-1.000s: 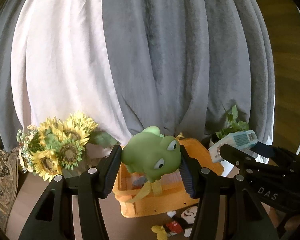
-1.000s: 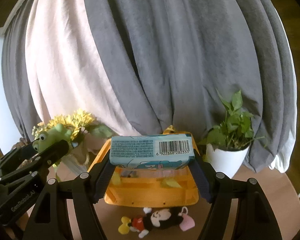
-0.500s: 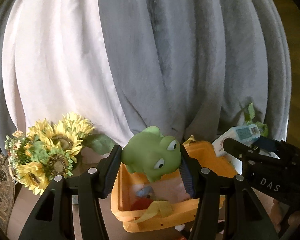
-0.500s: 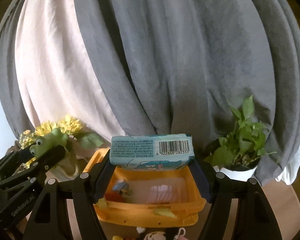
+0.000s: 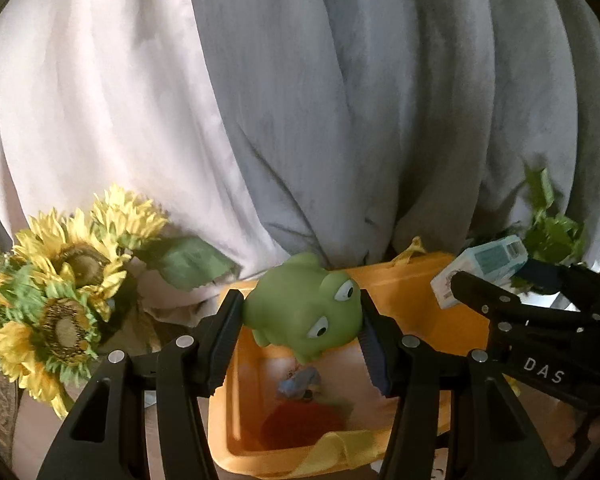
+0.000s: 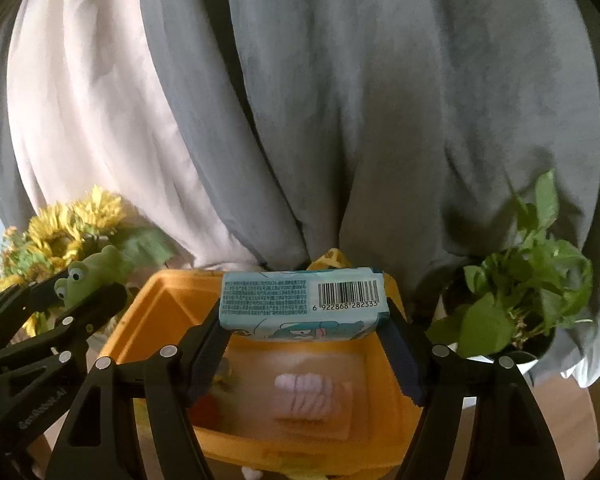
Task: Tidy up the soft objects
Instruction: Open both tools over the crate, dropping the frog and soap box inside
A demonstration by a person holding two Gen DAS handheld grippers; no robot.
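My left gripper (image 5: 302,316) is shut on a green toy frog (image 5: 304,312), which hangs over the left part of an orange basket (image 5: 416,280). My right gripper (image 6: 304,320) is shut on a light-blue tissue pack (image 6: 300,300) with a barcode, held above the same orange basket (image 6: 140,320). Inside the basket lie a pink-and-white folded soft item (image 6: 308,394), a red thing (image 5: 300,424) and a small blue-grey thing (image 5: 300,380). Each gripper shows in the other's view: the tissue pack (image 5: 480,272) at right, the frog (image 6: 90,276) at left.
Grey and white curtains (image 6: 340,120) hang close behind the basket. A bunch of sunflowers (image 5: 60,280) stands to the left. A potted green plant (image 6: 520,300) in a white pot stands to the right. Yellow straps (image 5: 332,448) hang at the basket's near rim.
Both grippers have moved forward and down over the basket, which now fills the lower view with its inside showing. The mouse plush in front of the basket has dropped out of sight. Both grips are unchanged.
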